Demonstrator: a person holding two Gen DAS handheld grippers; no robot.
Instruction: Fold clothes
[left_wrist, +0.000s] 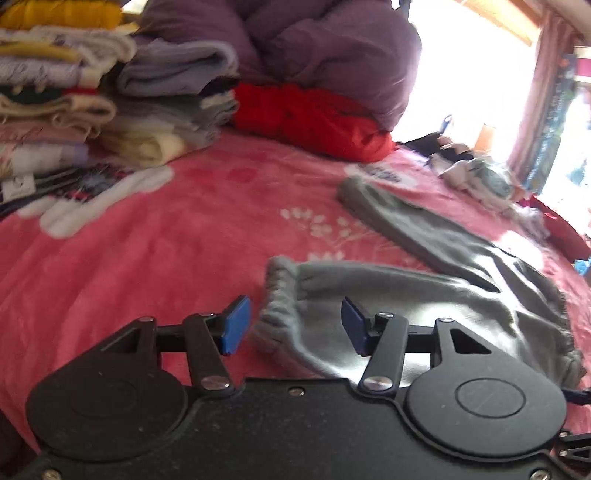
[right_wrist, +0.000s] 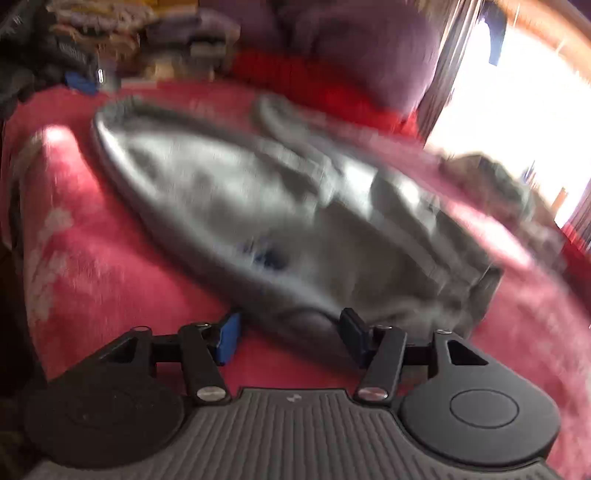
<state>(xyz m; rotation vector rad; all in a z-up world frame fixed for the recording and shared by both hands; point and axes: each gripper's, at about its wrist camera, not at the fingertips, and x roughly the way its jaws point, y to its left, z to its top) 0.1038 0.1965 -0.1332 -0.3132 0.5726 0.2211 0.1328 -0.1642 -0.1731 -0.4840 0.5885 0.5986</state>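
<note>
Pink blanket: grey trousers lying flat, legs pointing away.

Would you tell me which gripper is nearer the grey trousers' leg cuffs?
Left. The left gripper has one cuff between its open jaws; the right gripper is at the opposite end of the grey trousers.
</note>
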